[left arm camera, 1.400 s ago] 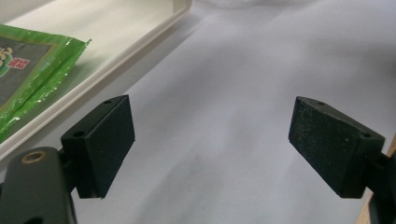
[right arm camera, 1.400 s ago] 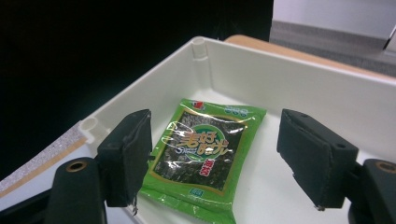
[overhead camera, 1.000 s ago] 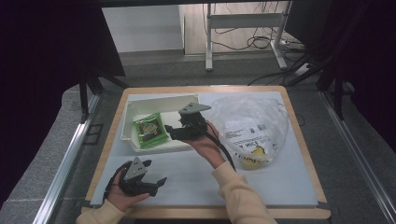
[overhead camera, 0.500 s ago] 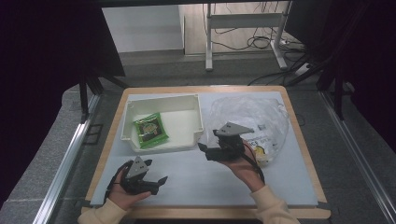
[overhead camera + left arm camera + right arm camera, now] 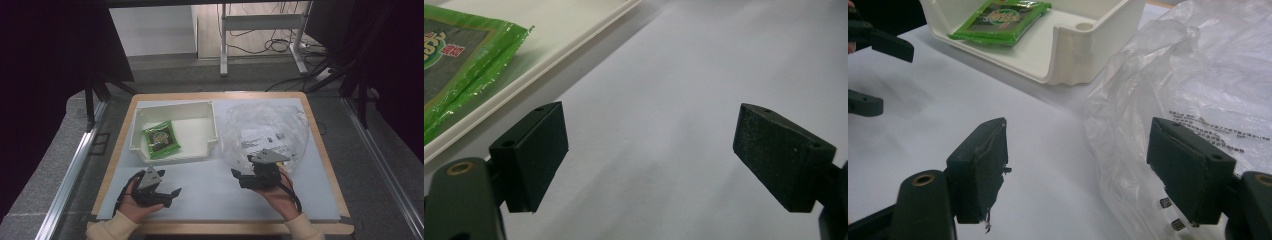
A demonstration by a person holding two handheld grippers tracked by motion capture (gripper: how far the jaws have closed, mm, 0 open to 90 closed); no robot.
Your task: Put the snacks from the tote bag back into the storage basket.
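A green snack packet (image 5: 160, 139) lies flat in the white tray (image 5: 200, 108) at the back left of the white mat; the packet (image 5: 998, 20) and tray (image 5: 1088, 60) also show in the right gripper view, and the packet's corner (image 5: 464, 65) in the left gripper view. A crumpled clear plastic bag (image 5: 267, 127) with printed labels lies to the tray's right. My left gripper (image 5: 172, 194) rests open near the front edge, left of centre, with nothing between its jaws. My right gripper (image 5: 237, 177) is open beside the bag's front edge (image 5: 1128, 115), holding nothing.
The white mat (image 5: 210, 195) covers a wooden table (image 5: 320, 145). Metal rails (image 5: 75, 165) run along both sides of the table. A desk frame and cables (image 5: 280, 45) stand on the floor beyond the far edge.
My right gripper has drawn back from the tray, moving right and toward the front edge, and now sits by the plastic bag. The left gripper has stayed put.
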